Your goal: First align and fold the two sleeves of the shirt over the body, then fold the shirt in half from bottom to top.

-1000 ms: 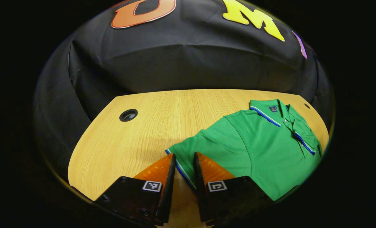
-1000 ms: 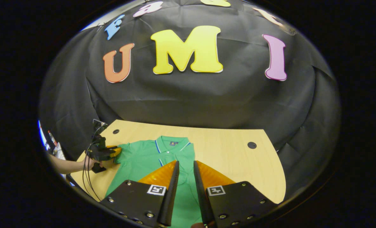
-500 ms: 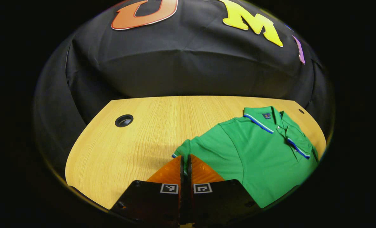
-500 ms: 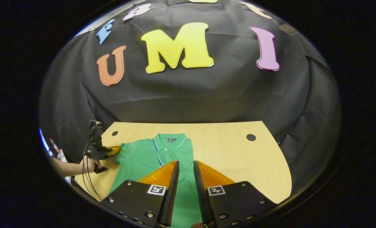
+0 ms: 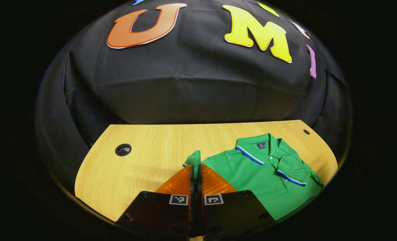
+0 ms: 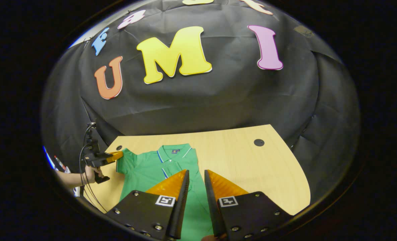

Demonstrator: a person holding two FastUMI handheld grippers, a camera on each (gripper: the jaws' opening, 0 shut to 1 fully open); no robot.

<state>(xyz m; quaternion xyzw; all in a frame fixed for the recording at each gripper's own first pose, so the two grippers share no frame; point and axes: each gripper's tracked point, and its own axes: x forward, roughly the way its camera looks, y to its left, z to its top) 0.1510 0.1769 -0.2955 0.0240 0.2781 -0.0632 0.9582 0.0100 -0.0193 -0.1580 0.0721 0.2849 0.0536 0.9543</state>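
Observation:
A green polo shirt [image 5: 262, 177] with a blue-and-white trimmed collar lies face up on the wooden table [image 5: 144, 160]. My left gripper [image 5: 195, 169] is shut on the cuff of its near sleeve [image 5: 194, 157], which stands bunched and raised off the table. In the right gripper view, the left gripper [image 6: 113, 156] holds that sleeve up at the shirt's [image 6: 151, 167] left shoulder, with a hand [image 6: 93, 172] gripping its handle. My right gripper [image 6: 195, 175] hovers over the shirt's right side, open, with nothing between its fingers.
A large round cable hole [image 5: 123, 149] sits in the table left of the shirt and a small one [image 5: 306, 132] beyond the collar. In the right gripper view bare table [image 6: 245, 167] spreads to the right, with a hole [image 6: 259, 142]. Black cloth walls surround the table.
My left gripper went from open around the sleeve cuff to shut on it, then lifted the cuff off the table. The right gripper stayed open above the shirt, shifting only slightly.

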